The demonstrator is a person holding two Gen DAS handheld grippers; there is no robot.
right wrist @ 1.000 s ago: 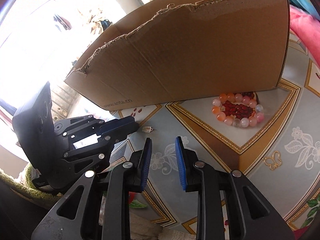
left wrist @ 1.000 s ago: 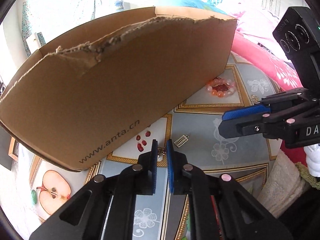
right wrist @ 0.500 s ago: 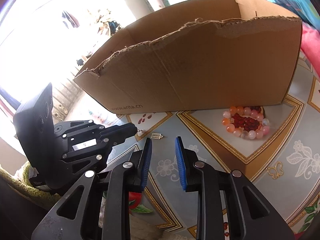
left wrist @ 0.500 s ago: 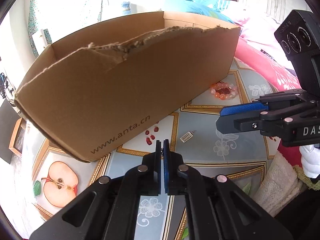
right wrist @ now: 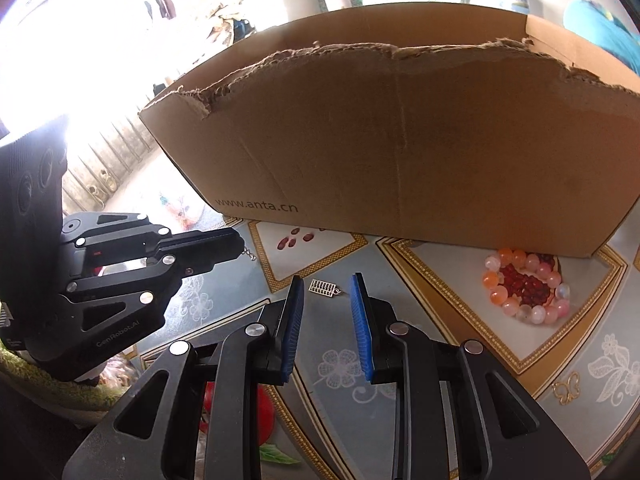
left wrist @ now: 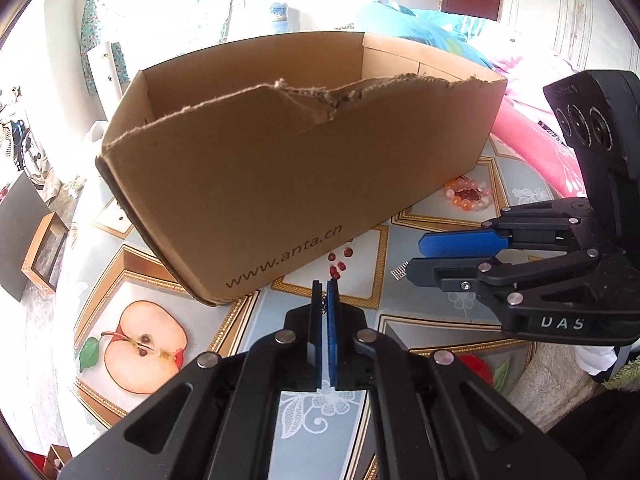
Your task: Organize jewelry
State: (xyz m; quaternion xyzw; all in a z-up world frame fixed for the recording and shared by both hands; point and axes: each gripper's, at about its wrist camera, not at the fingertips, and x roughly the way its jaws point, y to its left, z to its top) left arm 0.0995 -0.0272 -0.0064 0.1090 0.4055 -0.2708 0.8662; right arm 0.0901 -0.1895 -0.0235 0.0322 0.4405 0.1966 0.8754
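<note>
A patterned cloth (left wrist: pixel 460 368) with printed fruit and gold borders covers the table. On it stands a big open cardboard box (left wrist: pixel 288 184) with a torn front rim and "www.anta.cn" printed low on its front wall.

The right gripper (right wrist: pixel 326 292) hangs over the cloth in front of the box, its blue pads a narrow gap apart with nothing between them. The left gripper (left wrist: pixel 325 286) sits beside it, nearer the box's printed corner, with its jaws pressed together. In the right wrist view a fine bit of chain (right wrist: pixel 249 255) pokes out at its tip, so it seems to pinch that; the rest of the piece is hidden.

A bead bracelet (right wrist: pixel 524 286) in pink, orange and white lies on the cloth just in front of the box's right end, ringed around a printed pomegranate. A small silver abacus charm (right wrist: pixel 325 289) lies flat on the cloth just ahead of the right gripper's fingertips, apart from them.
</note>
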